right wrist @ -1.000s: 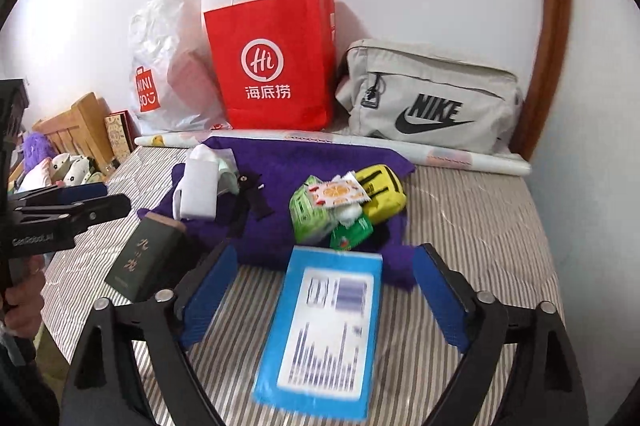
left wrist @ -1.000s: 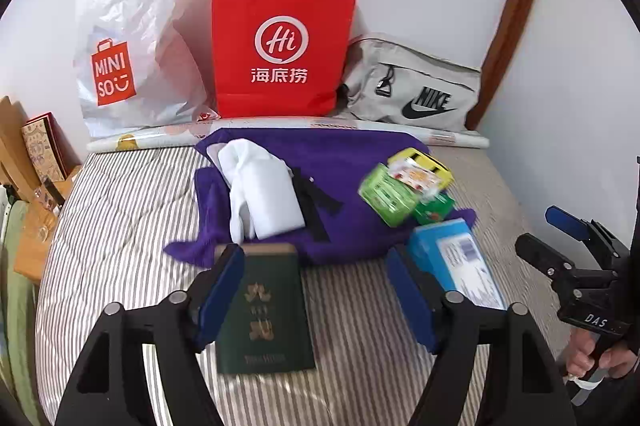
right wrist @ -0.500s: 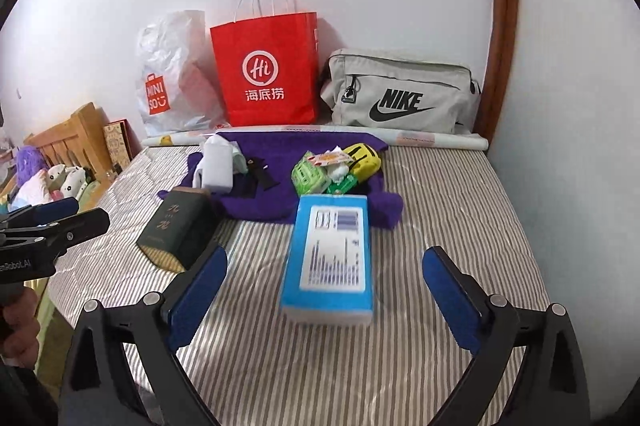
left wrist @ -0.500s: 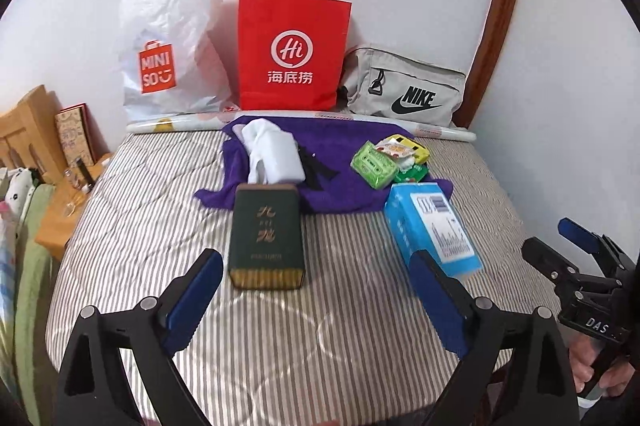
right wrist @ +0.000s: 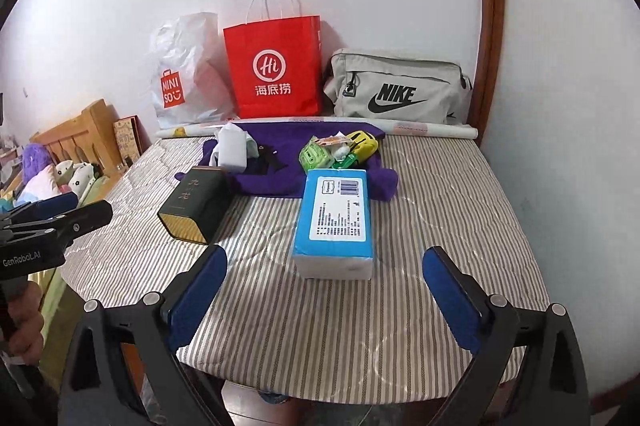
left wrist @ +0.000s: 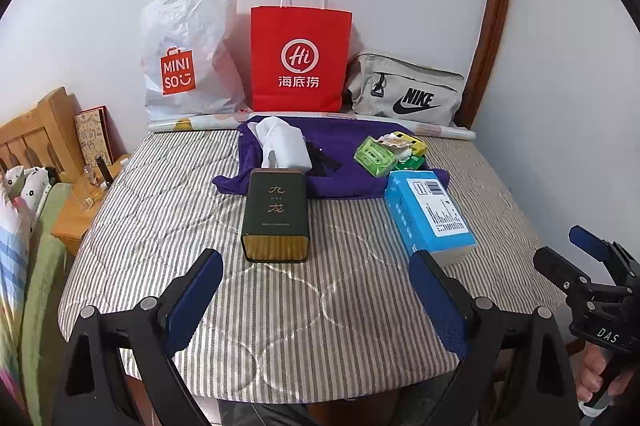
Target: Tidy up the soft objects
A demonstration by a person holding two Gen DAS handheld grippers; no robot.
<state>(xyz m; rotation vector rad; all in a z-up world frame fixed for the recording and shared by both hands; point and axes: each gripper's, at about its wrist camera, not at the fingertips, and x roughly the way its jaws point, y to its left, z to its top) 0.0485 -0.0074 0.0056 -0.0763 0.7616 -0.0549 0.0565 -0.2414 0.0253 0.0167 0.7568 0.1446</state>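
Observation:
A striped table holds a purple cloth at the back. On the cloth lie a white folded fabric, a green packet and a yellow item. A dark green tin and a blue tissue pack lie in front of the cloth. My left gripper is open and empty, short of the tin. My right gripper is open and empty, just short of the tissue pack. Each gripper shows at the edge of the other's view, held by a hand.
A white Miniso bag, a red paper bag and a grey Nike bag stand along the back wall behind a paper roll. A wooden stand and plush toys are at the left. A wall closes the right side.
Both grippers have drawn back toward the near table edge and their jaws stand wider. The tin and the tissue pack, which lay between the fingers, now lie ahead of them.

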